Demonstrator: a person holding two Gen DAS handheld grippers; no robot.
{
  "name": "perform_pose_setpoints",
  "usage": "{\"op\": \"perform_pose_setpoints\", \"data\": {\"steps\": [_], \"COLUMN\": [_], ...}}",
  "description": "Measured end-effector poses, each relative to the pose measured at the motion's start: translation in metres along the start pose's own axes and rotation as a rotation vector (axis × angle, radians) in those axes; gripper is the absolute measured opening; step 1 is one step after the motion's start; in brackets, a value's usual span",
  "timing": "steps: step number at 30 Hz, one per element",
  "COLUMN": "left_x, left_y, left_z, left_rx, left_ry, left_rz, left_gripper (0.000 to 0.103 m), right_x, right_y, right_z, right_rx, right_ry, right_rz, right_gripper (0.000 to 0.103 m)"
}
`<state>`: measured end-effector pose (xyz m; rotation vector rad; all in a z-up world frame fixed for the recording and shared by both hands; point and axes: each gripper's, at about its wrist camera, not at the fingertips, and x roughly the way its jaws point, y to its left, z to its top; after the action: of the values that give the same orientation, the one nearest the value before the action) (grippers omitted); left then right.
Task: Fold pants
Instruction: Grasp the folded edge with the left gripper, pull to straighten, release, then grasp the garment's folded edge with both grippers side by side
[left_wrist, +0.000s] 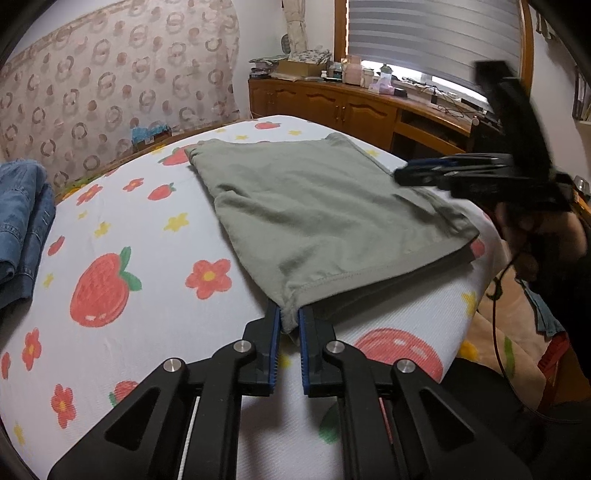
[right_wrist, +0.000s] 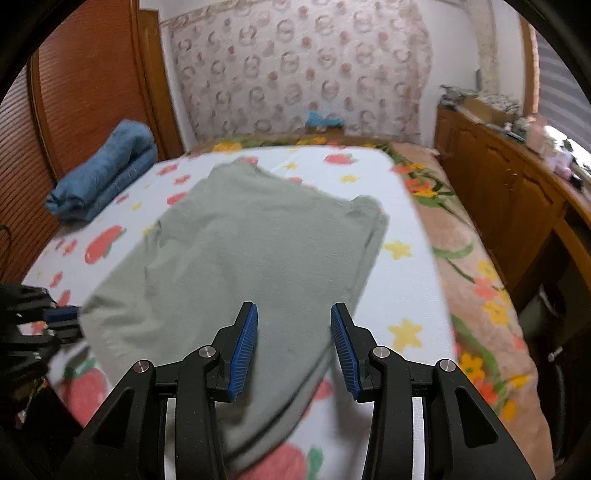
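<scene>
Grey-green pants (left_wrist: 325, 206), soft, light and limp, lie folded flat on the strawberry-print bed (left_wrist: 122, 236), directly ahead of both tongs. Left tongs (left_wrist: 289, 325) are clamped on the near hem corner; right tongs (right_wrist: 293, 347) stand half open, empty, above the opposite edge, seemingly the matching hold. No legible writing.
</scene>
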<state>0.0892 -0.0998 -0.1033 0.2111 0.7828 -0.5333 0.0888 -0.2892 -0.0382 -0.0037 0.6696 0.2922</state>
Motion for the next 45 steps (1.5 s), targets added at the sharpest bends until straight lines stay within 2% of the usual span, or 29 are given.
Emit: {"op": "perform_pose_setpoints", "data": {"steps": [7, 11, 16, 23, 26, 29, 33, 40, 45], "left_x": [-0.001, -0.001, -0.001, -0.002, -0.002, -0.003, -0.013, -0.039, -0.028], "left_y": [0.001, 0.002, 0.002, 0.003, 0.003, 0.005, 0.006, 0.012, 0.018], "left_z": [-0.001, -0.002, -0.003, -0.004, -0.003, -0.002, -0.003, 0.002, 0.011], "left_rx": [-0.007, -0.012, -0.028, -0.033, -0.036, -0.042, -0.037, -0.044, -0.085], "left_ry": [-0.007, -0.008, -0.012, -0.013, -0.010, 0.010, 0.005, -0.058, -0.053], "left_rz": [-0.002, -0.006, -0.014, -0.017, -0.010, 0.033, 0.031, 0.039, 0.038], "left_gripper": [0.010, 0.010, 0.011, 0.012, 0.016, 0.032, 0.039, 0.045, 0.045], "right_x": [-0.029, -0.025, -0.012, -0.011, -0.011, -0.015, -0.016, -0.017, -0.019], "right_y": [0.015, 0.028, 0.023, 0.016, 0.018, 0.020, 0.023, 0.023, 0.021], "right_z": [-0.015, -0.026, -0.030, -0.039, -0.041, -0.041, -0.043, -0.047, -0.050], "right_rx": [0.040, 0.037, 0.043, 0.063, 0.066, 0.064, 0.049, 0.037, 0.048], "right_ry": [-0.019, -0.008, 0.035, 0.048, 0.063, 0.059, 0.056, 0.049, 0.038], "right_rz": [0.015, 0.020, -0.015, -0.013, -0.016, -0.022, -0.028, -0.035, -0.031], "right_gripper": [0.047, 0.047, 0.047, 0.047, 0.047, 0.047, 0.047, 0.047, 0.047]}}
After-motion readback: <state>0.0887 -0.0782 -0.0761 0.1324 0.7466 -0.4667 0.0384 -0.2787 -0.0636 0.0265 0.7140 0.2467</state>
